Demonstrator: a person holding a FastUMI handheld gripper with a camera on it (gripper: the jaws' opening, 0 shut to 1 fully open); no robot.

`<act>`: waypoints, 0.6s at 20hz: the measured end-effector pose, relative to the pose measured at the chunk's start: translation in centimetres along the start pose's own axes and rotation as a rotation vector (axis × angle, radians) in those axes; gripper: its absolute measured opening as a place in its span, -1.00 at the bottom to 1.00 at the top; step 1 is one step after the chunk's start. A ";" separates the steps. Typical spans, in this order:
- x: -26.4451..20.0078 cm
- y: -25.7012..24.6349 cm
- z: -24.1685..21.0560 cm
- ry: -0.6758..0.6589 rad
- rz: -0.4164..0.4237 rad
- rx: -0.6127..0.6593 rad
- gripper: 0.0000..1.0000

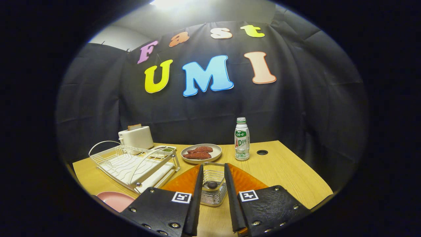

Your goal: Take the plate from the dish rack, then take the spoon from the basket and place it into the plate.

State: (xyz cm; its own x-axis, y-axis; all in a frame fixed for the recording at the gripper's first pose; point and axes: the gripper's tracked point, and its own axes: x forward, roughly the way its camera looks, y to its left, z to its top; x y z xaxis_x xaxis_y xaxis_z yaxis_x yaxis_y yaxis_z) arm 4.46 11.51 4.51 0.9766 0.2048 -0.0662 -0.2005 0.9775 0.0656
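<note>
Two risks stand out from this position. First, the gripper (212, 184) has its fingers spread apart on either side of the small wire basket (213, 189), clamped on nothing, and the dark rounded end of what looks like the spoon (212, 184) sits low inside it; a close from here could catch the basket's wire wall as well as the spoon, or tip the light basket, which stands on an orange mat (245, 181). Second, the spoon's handle cannot be made out, so a pinch on the rounded end alone would likely slip. The pink plate (115, 200) lies flat on the wooden table (289, 171), just in front of the white dish rack (133, 164) and off to the fingers' left, so I judge the plate step done and the spoon step in hand; carrying the spoon there means crossing near the rack's corner, where a bump is possible. The rack appears to hold nothing. Beyond the basket, a beige dish (201, 153) holds reddish pieces of food; a capped bottle (241, 139) stands beside it, and a toaster (136, 137) behind the rack.
</note>
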 end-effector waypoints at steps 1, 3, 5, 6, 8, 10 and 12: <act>0.6 -0.1 -0.4 -0.001 -0.005 0.002 -0.23; 1.4 -0.5 -0.3 -0.027 -0.025 0.007 -0.39; 0.9 -0.3 0.3 -0.025 -0.042 -0.010 -0.70; 1.1 0.3 0.0 -0.011 -0.040 -0.010 -0.66; 1.3 0.8 0.2 0.013 -0.029 -0.021 -0.82; 1.4 0.9 1.0 0.027 -0.035 -0.024 -0.82; 1.4 1.4 1.8 0.054 -0.034 -0.027 -0.92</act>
State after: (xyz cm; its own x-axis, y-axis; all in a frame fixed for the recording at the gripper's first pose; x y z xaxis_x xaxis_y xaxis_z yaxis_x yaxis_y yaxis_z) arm 5.71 13.13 6.27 0.9774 0.1728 -0.1219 -0.1697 0.9849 0.0355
